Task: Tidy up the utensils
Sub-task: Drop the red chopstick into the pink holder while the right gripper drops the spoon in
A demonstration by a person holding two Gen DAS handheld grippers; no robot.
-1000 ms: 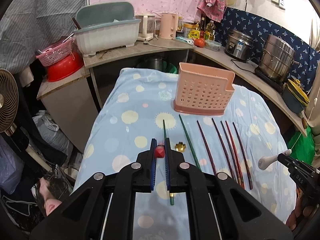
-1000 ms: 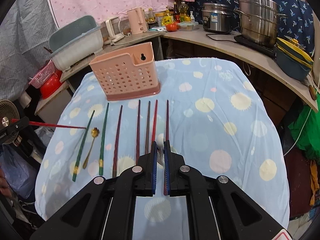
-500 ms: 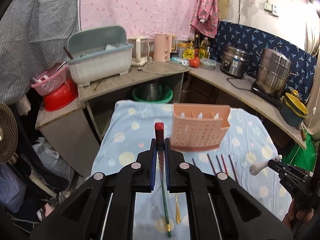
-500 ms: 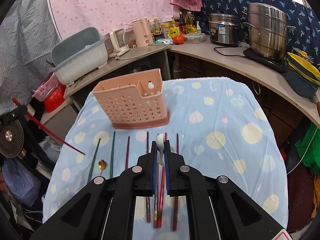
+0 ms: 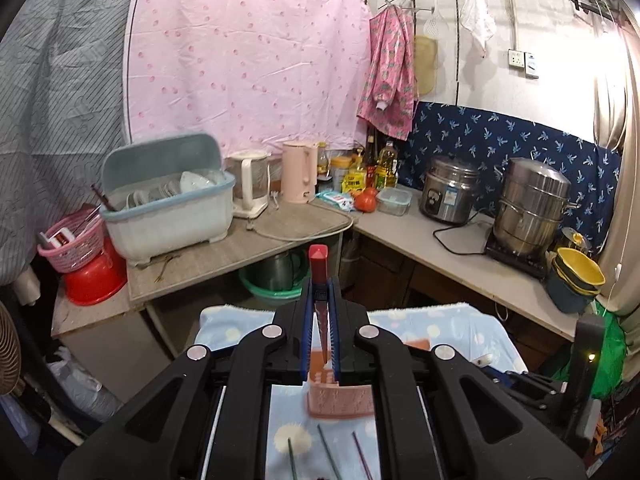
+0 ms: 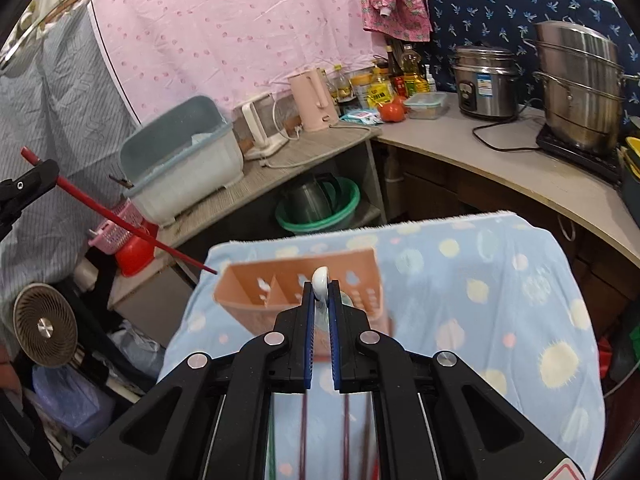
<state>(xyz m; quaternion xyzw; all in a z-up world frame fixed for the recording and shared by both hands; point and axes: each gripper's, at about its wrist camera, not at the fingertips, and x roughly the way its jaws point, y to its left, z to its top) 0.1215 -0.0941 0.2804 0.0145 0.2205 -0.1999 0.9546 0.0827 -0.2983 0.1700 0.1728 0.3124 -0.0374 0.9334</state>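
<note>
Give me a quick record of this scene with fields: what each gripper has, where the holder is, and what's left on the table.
left gripper: shut on red chopstick, lifted clear of the table
right gripper: shut on white spoon, near the holder's rim
pink utensil holder: upright on blue spotted cloth, visible compartments look empty
left on cloth: several chopsticks in front of the holder
step not yet done: neither held utensil is in the holder

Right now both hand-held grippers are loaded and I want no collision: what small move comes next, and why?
Probably lower the left hand-held gripper so the red chopstick tips into the pink holder. Its tip hangs just beside the holder's rim, while the right hand-held gripper with the white spoon is above the middle.
</note>
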